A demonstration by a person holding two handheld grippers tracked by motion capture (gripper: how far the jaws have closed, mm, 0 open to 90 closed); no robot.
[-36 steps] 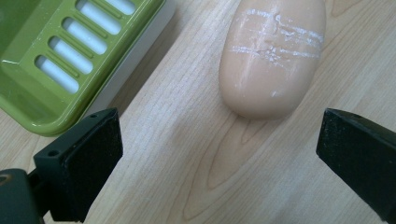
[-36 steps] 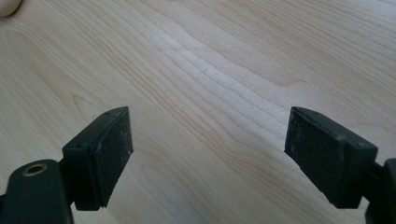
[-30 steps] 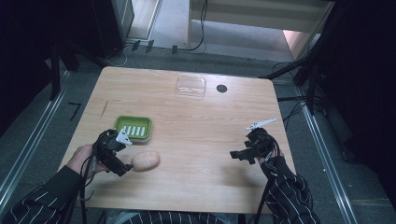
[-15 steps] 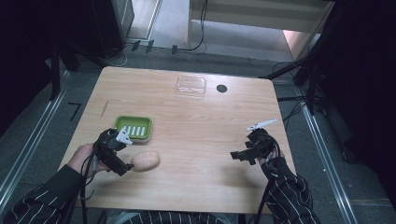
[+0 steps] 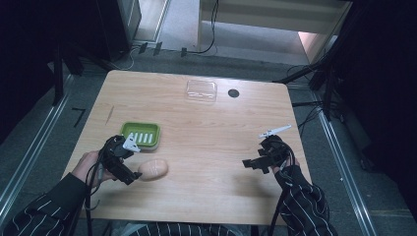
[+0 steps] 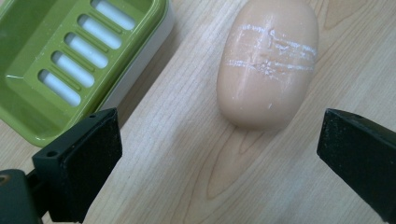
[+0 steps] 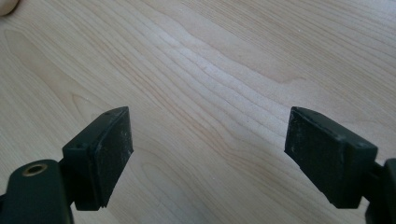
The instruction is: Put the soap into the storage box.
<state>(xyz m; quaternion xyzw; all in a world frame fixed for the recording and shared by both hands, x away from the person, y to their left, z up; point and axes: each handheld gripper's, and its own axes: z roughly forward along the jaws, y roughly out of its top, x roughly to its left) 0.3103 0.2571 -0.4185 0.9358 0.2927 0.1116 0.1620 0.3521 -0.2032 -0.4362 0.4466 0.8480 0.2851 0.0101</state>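
A peach oval soap bar (image 5: 153, 169) lies flat on the wooden table (image 5: 206, 132), just below and right of a green soap dish (image 5: 140, 134) with white slots. My left gripper (image 5: 129, 167) is open and sits right beside the soap's left end. In the left gripper view the soap (image 6: 267, 63) lies just ahead of the wide-apart jaws, with the dish (image 6: 70, 56) at upper left. My right gripper (image 5: 252, 164) hovers open over bare wood near the table's right side; its own view has the jaws spread above the wood grain (image 7: 210, 84).
A clear plastic lid (image 5: 201, 90) and a small black disc (image 5: 233, 92) lie near the table's far edge. A thin stick-like mark (image 5: 110, 113) lies at the far left. Dark floor, rails and cables surround the table.
My left gripper has crept a little toward the soap. The right gripper has barely moved.
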